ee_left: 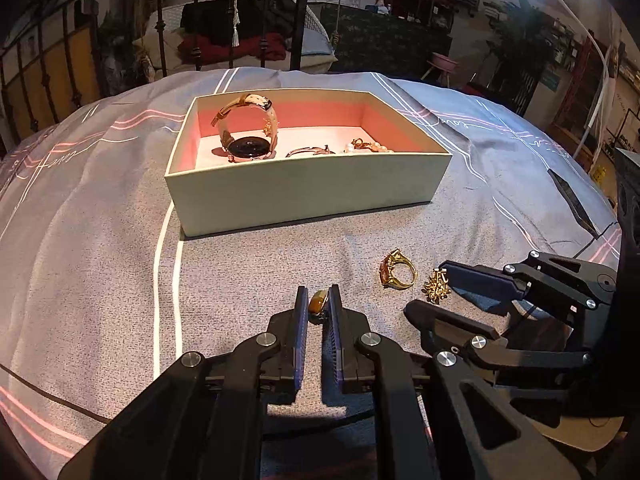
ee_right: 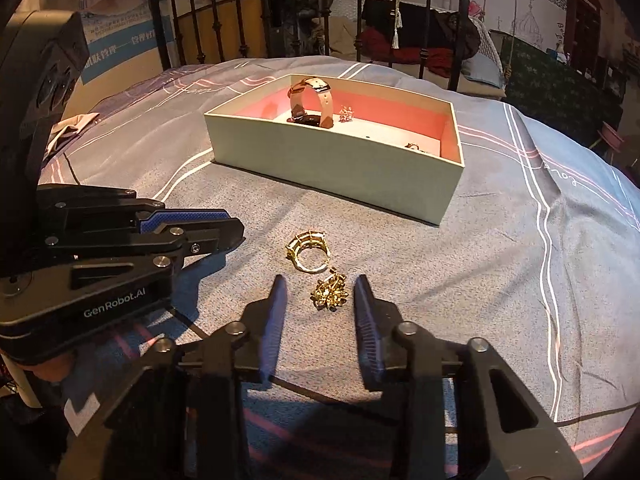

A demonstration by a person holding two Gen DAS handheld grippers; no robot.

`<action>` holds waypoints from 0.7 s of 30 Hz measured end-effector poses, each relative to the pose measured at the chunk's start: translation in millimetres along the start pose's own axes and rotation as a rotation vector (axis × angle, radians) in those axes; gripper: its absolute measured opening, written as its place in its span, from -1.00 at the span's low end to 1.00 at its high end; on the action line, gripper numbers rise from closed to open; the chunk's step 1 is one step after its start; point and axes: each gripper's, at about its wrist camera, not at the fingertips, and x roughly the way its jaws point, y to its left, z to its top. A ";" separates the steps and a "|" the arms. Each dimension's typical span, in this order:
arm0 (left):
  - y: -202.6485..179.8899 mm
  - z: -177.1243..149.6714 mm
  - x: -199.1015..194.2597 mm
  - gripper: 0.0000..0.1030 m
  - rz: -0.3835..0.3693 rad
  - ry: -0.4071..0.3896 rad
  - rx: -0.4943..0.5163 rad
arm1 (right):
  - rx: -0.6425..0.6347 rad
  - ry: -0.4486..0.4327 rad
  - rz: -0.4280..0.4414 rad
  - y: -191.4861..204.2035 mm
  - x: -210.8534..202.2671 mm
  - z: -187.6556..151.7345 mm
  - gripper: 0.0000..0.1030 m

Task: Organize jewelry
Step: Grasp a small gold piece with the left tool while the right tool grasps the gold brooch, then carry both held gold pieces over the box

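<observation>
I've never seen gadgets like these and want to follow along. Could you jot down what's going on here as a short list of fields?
Setting: grey bedspread on a bed
Box: open box, pink inside
Already in box: watch, pearl piece, other small pieces
Still on bedspread: gold ring, gold flower brooch
Left gripper: closed on a small amber-stone piece
Right gripper: fingers either side of the brooch, not touching it

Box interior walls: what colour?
Pink, against a pale outside; the box shows it best in the left wrist view.
</observation>
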 end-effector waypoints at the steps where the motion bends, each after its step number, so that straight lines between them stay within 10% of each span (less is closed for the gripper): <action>1: 0.8 0.0 -0.5 -0.81 0.001 0.000 -0.002 | -0.008 -0.002 0.005 1.9 -0.2 -0.6 -0.63; 21: -1.2 10.0 -13.0 -0.81 0.000 -0.029 -0.008 | 0.025 -0.066 0.015 0.0 -17.8 -1.1 -0.63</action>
